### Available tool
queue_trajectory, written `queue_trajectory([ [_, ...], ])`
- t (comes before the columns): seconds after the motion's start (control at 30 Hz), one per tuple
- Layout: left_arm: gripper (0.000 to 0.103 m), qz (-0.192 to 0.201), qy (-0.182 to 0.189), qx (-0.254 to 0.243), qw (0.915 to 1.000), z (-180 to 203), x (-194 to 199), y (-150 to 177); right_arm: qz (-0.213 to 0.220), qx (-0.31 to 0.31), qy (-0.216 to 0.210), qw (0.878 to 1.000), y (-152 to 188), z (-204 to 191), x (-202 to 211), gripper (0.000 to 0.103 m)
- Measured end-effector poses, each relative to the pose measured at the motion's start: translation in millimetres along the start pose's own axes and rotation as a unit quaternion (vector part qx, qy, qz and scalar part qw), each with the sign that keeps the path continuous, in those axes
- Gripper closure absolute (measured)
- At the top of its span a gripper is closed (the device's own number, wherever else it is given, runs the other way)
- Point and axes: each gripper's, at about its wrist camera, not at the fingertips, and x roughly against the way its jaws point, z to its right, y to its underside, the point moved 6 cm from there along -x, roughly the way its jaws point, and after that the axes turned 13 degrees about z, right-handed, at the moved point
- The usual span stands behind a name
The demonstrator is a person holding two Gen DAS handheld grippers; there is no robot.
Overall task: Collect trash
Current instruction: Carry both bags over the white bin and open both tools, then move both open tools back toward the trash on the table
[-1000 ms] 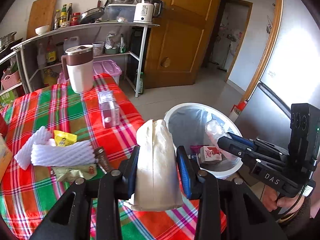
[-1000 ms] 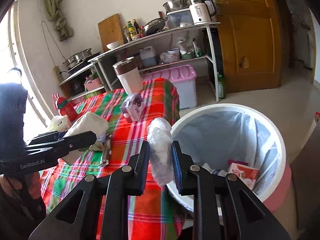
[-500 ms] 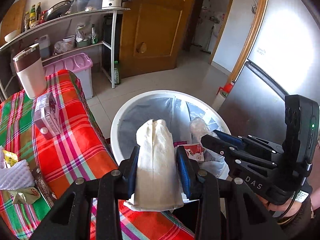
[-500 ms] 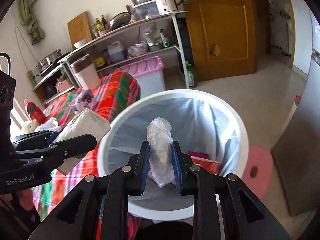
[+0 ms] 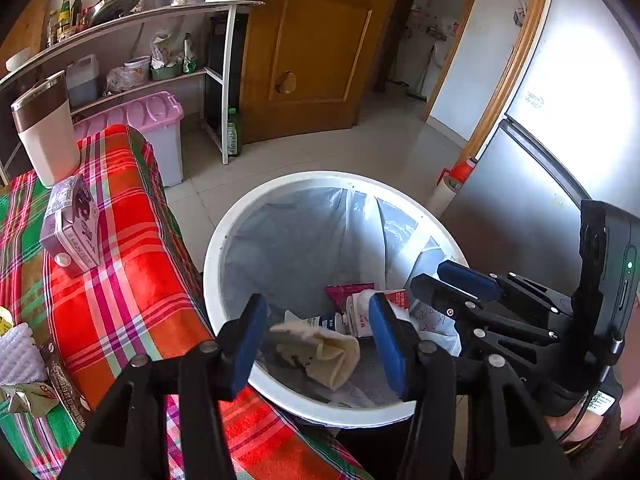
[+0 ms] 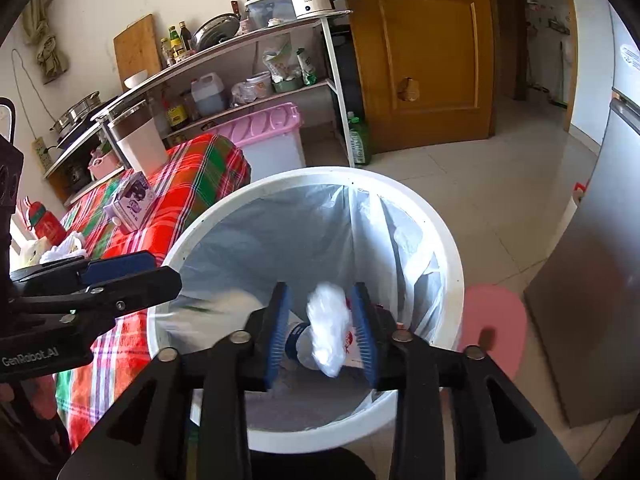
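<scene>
Both grippers hang over a white trash bin (image 5: 224, 236) lined with a clear bag. My left gripper (image 5: 318, 340) is open; the cream paper bag (image 5: 320, 354) lies loose inside the bin below it. My right gripper (image 6: 322, 328) is open; the crumpled clear plastic wrap (image 6: 328, 324) sits between its jaws, blurred, apart from the pads, over the bin (image 6: 400, 188). A red and white carton (image 5: 360, 308) lies at the bin's bottom.
A table with a red plaid cloth (image 5: 120, 280) stands left of the bin, carrying a purple carton (image 5: 72, 228), a white tumbler (image 5: 46, 128), white foam netting (image 5: 16, 356) and wrappers. A steel fridge (image 5: 532, 184) is right. A pink mat (image 6: 496, 324) lies on the floor.
Both grippers swung from the table to over the bin and opened. The cream bag dropped from the left gripper into the bin; the plastic wrap left the right gripper's pads.
</scene>
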Motion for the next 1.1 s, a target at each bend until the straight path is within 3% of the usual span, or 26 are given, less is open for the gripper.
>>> queue_trajectory([
  [0.53,0.039,0.05,-0.037,0.026,0.9978,-46.6,59.9,0.1,0.016,0.006,-0.032,0.999,-5.9,-36.1,17.2,0.061],
  [0.83,0.037,0.083,-0.088,0.062,0.9907,-102.0,108.5,8.3,0.013,0.026,-0.074,0.997,-2.4,-86.7,18.2,0.06],
  [1.1,0.036,0.082,-0.136,0.073,0.9846,-149.3,139.5,27.0,0.004,0.049,-0.117,0.992,3.6,-135.1,14.5,0.06],
])
